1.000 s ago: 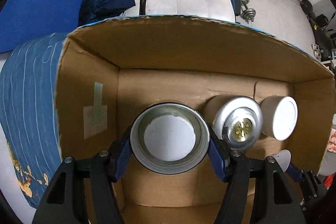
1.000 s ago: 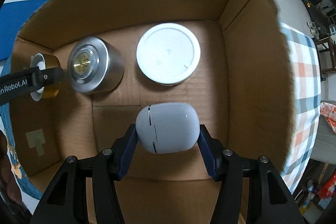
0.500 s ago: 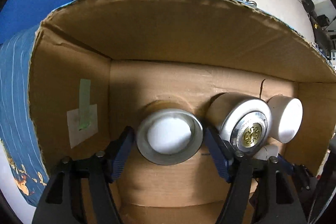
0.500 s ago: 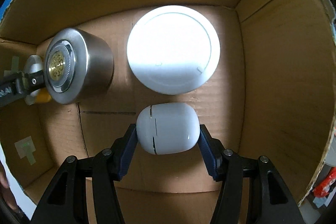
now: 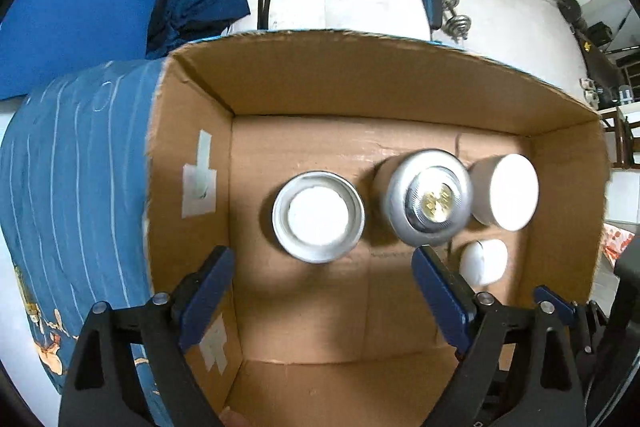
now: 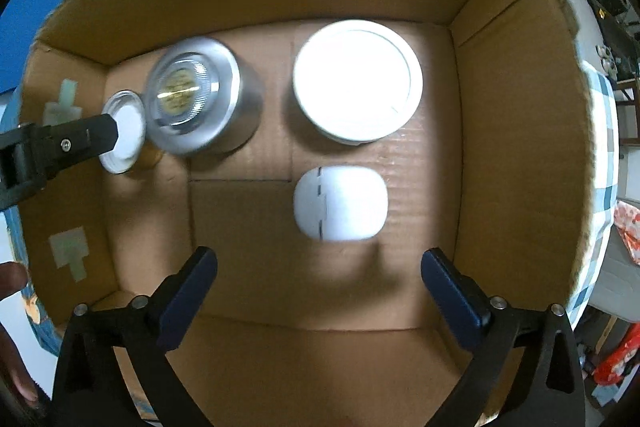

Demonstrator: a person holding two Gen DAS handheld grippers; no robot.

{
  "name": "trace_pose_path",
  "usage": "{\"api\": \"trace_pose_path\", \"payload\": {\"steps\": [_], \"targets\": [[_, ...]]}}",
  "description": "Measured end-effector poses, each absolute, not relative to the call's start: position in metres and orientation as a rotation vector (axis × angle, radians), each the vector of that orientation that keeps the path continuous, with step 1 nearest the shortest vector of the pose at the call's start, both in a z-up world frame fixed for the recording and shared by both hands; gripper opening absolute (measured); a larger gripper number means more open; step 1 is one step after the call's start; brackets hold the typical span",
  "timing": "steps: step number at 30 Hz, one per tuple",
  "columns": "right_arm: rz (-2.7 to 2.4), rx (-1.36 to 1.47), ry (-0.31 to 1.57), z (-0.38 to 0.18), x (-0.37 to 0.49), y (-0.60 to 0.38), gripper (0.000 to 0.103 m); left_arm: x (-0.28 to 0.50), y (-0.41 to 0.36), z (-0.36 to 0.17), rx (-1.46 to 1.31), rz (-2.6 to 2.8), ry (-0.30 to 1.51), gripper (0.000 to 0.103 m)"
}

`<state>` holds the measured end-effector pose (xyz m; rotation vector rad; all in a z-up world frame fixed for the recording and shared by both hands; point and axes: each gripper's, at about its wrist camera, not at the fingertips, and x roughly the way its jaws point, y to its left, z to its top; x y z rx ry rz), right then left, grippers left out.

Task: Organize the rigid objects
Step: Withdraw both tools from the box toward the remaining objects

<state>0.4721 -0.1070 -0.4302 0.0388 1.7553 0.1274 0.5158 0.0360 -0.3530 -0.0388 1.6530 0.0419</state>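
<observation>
Both claws wide open, holding nothing: left claw above the tin, right claw above the white case in the box. Placing looks done; next I'd lift clear.

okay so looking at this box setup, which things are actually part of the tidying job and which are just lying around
Part of the job: cardboard box; small gold jar; silver tin; white round tub; white oval case; left gripper and right gripper, both open.

Lying about: blue cloth; dumbbells; checked cloth.
</observation>
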Motion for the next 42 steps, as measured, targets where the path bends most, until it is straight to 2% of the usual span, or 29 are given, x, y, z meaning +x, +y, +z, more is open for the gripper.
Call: {"api": "trace_pose_path", "payload": {"steps": [13, 19, 31, 37, 42], "targets": [[0.145, 0.038, 1.609, -0.359, 0.433, -0.113, 0.103, 0.450, 0.042, -0.265, -0.018, 0.026, 1.450, 0.091], [0.147, 0.039, 1.517, -0.306, 0.403, -0.133, 0.103, 0.408, 0.036, -0.226, -0.017, 0.016, 1.354, 0.091], [0.188, 0.029, 1.384, -0.239, 0.350, -0.139, 0.103, 0.354, 0.030, -0.174, -0.034, -0.002, 1.241, 0.091], [0.206, 0.057, 1.350, -0.219, 0.333, -0.145, 0.103, 0.334, 0.029, -0.155, -0.071, -0.007, 1.202, 0.091], [0.213, 0.076, 1.394, -0.234, 0.317, -0.164, 0.103, 0.314, 0.045, -0.163, -0.095, 0.054, 1.235, 0.091]]}}
